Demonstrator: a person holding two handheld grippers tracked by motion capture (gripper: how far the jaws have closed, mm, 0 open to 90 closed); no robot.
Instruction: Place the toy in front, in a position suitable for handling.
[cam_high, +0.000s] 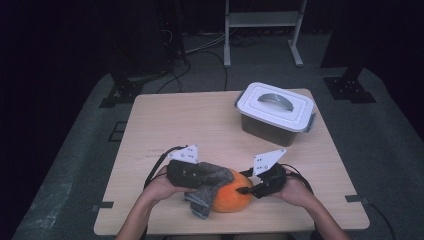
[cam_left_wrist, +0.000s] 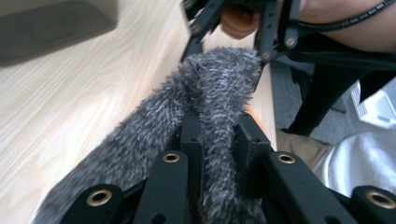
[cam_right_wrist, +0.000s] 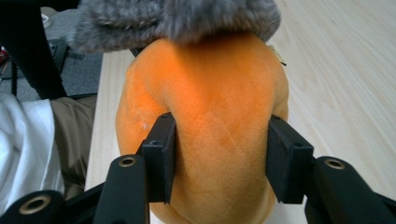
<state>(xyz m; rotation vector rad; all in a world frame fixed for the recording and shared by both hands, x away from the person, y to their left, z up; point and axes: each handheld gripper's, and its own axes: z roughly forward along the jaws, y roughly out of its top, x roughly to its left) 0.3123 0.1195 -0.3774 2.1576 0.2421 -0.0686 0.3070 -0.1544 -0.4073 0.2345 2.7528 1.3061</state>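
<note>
An orange soft toy (cam_high: 232, 197) rests on the wooden table (cam_high: 175, 120) near its front edge. My right gripper (cam_high: 245, 190) comes in from the right and is shut on it; in the right gripper view both pads (cam_right_wrist: 161, 149) press into the sides of the toy (cam_right_wrist: 210, 93). A grey fuzzy cloth (cam_high: 202, 202) lies over the toy's left top and hangs down beside it. My left gripper (cam_high: 212, 177) is shut on this cloth; in the left gripper view a fold of the cloth (cam_left_wrist: 219, 79) is pinched between the jaws of the gripper (cam_left_wrist: 219, 135).
A grey box with a white handled lid (cam_high: 276, 112) stands at the back right of the table. A white metal frame (cam_high: 262, 20) stands on the floor beyond. The person's lap (cam_right_wrist: 28, 140) is close to the table's front edge.
</note>
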